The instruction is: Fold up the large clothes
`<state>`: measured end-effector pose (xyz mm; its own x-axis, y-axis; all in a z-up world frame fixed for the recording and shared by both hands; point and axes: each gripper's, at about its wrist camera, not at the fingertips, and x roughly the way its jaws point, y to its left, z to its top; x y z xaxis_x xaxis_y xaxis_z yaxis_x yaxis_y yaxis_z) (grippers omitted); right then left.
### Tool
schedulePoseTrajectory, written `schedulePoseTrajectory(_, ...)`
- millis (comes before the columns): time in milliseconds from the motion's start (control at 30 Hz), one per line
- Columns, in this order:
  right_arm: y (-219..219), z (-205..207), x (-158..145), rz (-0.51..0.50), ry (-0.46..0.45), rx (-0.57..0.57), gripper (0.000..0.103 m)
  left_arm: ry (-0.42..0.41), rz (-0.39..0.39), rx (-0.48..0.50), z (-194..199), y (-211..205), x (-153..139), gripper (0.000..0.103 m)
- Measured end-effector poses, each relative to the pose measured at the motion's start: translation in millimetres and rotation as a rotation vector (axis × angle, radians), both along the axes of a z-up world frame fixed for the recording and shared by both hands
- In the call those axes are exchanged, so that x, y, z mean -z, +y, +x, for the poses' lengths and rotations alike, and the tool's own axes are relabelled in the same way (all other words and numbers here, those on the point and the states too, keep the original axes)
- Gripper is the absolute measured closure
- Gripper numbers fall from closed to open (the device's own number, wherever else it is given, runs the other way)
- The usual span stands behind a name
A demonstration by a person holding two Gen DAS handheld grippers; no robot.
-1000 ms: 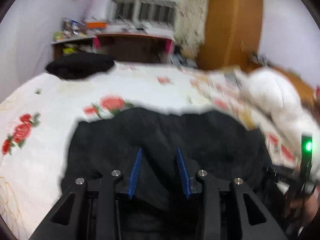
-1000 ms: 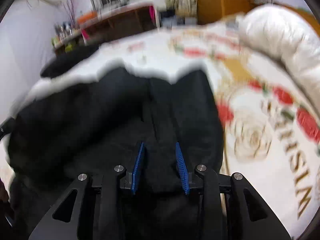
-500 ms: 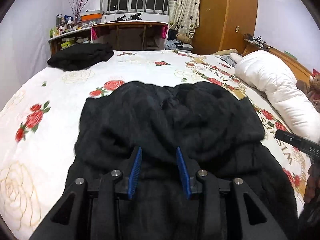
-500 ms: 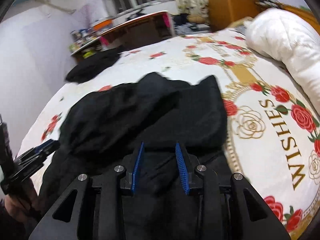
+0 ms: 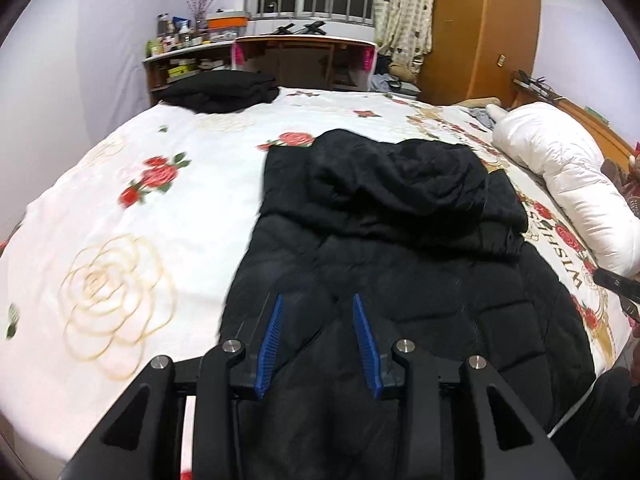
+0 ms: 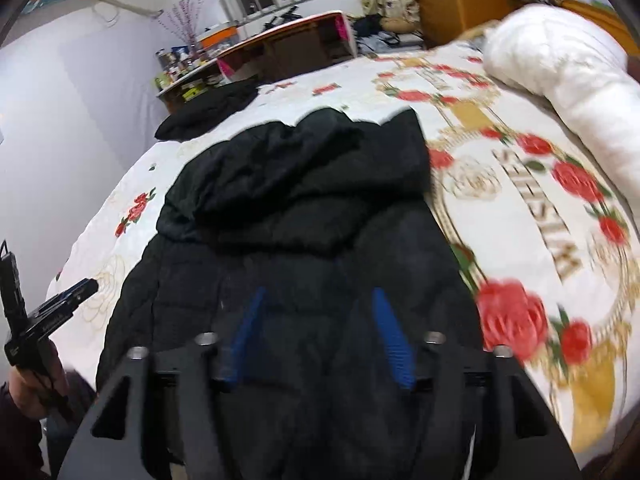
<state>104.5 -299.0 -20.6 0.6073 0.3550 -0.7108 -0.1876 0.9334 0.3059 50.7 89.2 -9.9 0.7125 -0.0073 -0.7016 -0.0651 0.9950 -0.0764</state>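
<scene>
Black quilted jacket [image 5: 400, 264] is lying on the floral bedspread [image 5: 120, 240], stretching from six toward twelve o'clock ahead of both claws, hood end at twelve. Left gripper [image 5: 318, 344] is hovering over its lower part, jaws partly spread, pinching nothing. Right gripper [image 6: 320, 332] has just been opening, jaws spread wide, nothing between them.

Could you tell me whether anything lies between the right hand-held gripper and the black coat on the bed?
Nothing visible does: the right hand-held gripper, its jaws just opened, hangs directly over the black coat.
</scene>
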Motion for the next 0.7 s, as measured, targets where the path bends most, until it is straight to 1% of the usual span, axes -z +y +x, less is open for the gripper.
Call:
schedulePoseTrajectory(100,-11.2,-16.4,8.6,0.004,0.042,0.024,0.042,0.013,0.010,-0.022,-17.1,7.3,5.4,0.065)
schedulePoseTrajectory(167,-20.0,-28.2,18.0,0.002,0.077,0.044,0.042,0.036,0.009,-0.040,-23.5,12.2,12.1,0.062)
schedulePoseTrajectory(233,-27.5,-33.5,25.6,-0.004,0.107,0.065,0.042,0.057,0.006,-0.059,-27.2,18.4,20.2,0.054)
schedulePoseTrajectory(267,-32.6,-35.5,30.0,-0.003,0.126,0.081,0.042,0.068,0.011,-0.068,-27.8,21.1,24.3,0.053)
schedulePoseTrajectory(333,-42.8,-37.7,36.8,-0.003,0.155,0.116,0.042,0.092,0.009,-0.081,-28.2,27.0,33.0,0.047)
schedulePoseTrajectory(433,-56.4,-34.7,46.8,0.003,0.203,0.160,0.041,0.127,0.017,-0.109,-25.6,37.1,45.9,0.045)
schedulePoseTrajectory(500,-64.1,-32.8,54.3,0.013,0.248,0.187,0.035,0.153,-0.004,-0.131,-23.6,45.7,53.9,0.043)
schedulePoseTrajectory(600,-73.0,-32.5,65.5,0.027,0.290,0.219,0.034,0.193,-0.017,-0.157,-21.6,55.2,66.0,0.042)
schedulePoseTrajectory(700,-80.9,-32.4,77.4,0.049,0.332,0.236,0.034,0.216,-0.044,-0.153,-24.3,59.2,73.8,0.039)
